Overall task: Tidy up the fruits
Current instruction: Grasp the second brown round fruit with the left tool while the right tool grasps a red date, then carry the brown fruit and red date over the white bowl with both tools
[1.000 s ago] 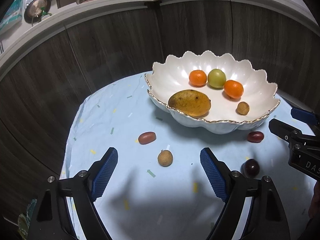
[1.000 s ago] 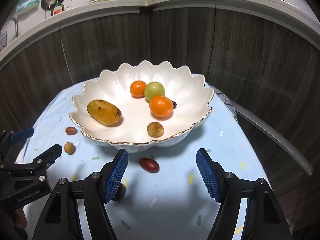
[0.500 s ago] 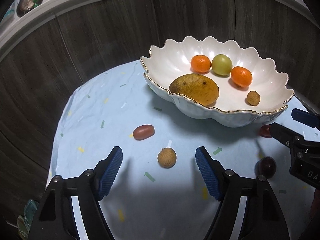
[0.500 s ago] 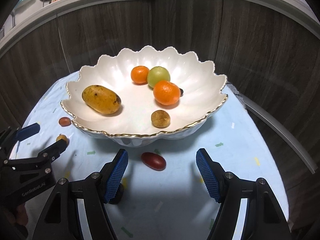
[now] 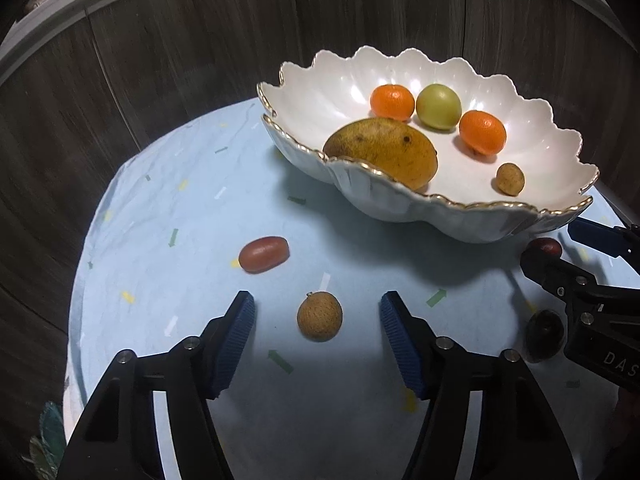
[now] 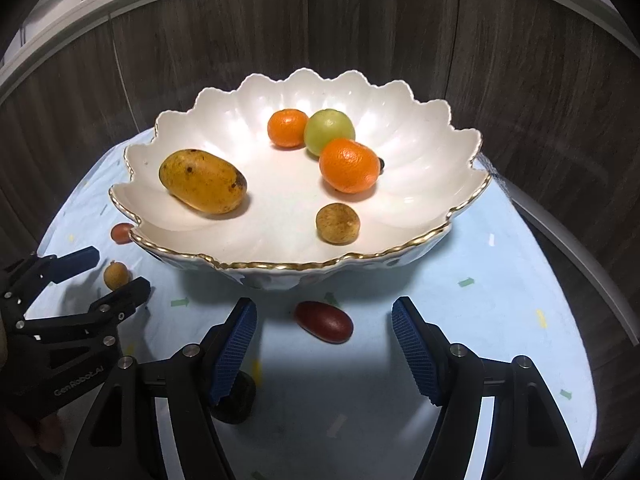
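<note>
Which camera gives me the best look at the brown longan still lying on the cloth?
The left wrist view: the longan lies whole and close between the open left gripper fingers. The right wrist view shows it small at the far left, between that gripper's fingers.

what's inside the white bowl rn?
In the white bowl: a mango, two oranges, a green fruit and a small brown longan. Something dark peeks from behind the nearer orange, mostly covered.

Two low, close wrist views, seemingly side by side, sharing the bowl.
</note>
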`<control>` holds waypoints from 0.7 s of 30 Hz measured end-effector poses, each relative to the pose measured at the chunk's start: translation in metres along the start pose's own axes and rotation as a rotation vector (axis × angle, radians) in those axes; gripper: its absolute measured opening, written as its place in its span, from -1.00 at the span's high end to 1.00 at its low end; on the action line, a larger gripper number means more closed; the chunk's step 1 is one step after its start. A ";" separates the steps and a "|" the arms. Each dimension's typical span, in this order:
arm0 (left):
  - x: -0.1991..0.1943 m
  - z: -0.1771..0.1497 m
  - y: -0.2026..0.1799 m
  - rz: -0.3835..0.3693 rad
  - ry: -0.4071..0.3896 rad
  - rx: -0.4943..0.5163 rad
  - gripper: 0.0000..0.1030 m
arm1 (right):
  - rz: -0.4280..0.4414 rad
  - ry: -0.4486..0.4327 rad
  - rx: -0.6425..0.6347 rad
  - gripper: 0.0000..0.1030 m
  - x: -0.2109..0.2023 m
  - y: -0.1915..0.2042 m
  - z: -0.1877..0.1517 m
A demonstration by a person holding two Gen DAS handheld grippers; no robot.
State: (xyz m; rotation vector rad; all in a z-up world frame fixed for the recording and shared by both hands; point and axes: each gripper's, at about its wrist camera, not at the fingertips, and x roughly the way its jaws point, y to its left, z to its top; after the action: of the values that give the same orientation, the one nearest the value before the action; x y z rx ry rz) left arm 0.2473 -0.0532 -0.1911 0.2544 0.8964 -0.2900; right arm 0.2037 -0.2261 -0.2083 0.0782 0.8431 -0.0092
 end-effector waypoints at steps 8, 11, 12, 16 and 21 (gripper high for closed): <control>0.001 0.002 0.000 -0.020 -0.007 0.001 -0.03 | 0.013 0.030 0.000 -0.09 0.010 -0.001 -0.005; 0.000 0.003 -0.003 -0.030 -0.010 0.011 0.19 | 0.009 0.028 -0.001 0.01 0.011 -0.001 -0.005; 0.000 0.003 -0.004 -0.028 -0.012 0.011 0.26 | 0.007 0.027 -0.001 0.07 0.011 -0.001 -0.005; -0.001 0.003 -0.002 -0.018 -0.014 -0.004 0.50 | 0.010 0.023 -0.004 0.39 0.010 -0.003 -0.005; -0.003 0.001 0.000 -0.012 -0.011 -0.021 0.57 | 0.019 0.024 -0.006 0.41 0.008 -0.002 -0.005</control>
State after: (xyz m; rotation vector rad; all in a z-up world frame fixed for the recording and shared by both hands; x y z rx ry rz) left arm 0.2463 -0.0531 -0.1879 0.2277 0.8895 -0.2930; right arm 0.2055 -0.2281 -0.2176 0.0802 0.8665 0.0120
